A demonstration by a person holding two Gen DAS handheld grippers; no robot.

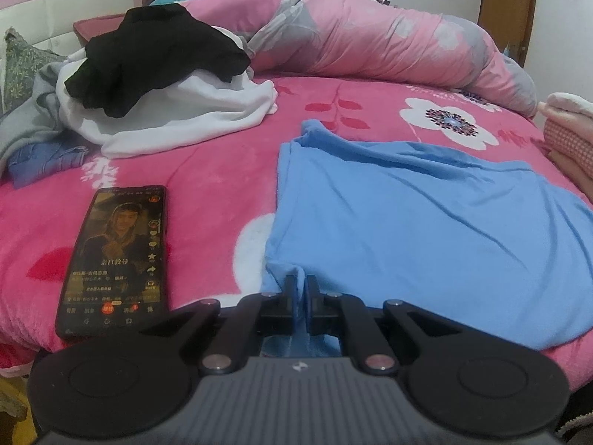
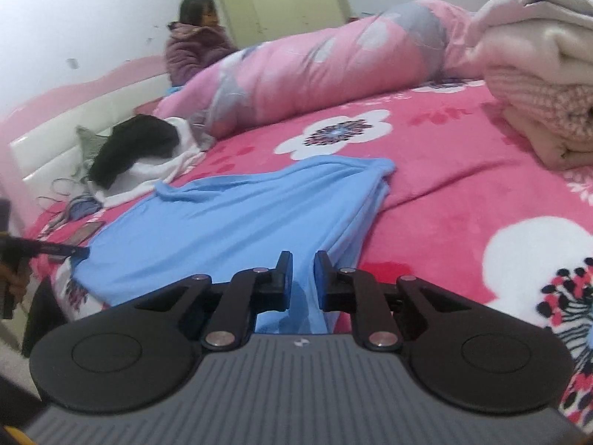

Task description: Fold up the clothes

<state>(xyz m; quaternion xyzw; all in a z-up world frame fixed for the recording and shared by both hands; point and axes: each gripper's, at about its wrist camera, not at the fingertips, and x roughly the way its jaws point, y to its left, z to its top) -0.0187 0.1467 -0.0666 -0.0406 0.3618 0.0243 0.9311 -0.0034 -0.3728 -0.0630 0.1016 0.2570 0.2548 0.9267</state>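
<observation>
Blue shirt [image 1: 426, 230]: near hem pinched by L claw [image 1: 301, 289]; R claw [image 2: 303, 265] narrowly spread over hem. Phone [image 1: 115, 259] lies left of L claw.

Both views are evenly lit by soft indoor light with no clear source; shadows are faint and diffuse. Colours look a little washed and grainy. The fisheye lenses bend the bed [image 1: 207, 170] into a curve and darken the corners. The right wrist view is tilted and smeared by motion blur, especially the far wall [image 2: 92, 18]. The phone screen [image 1: 115, 256] glows without glare.
</observation>
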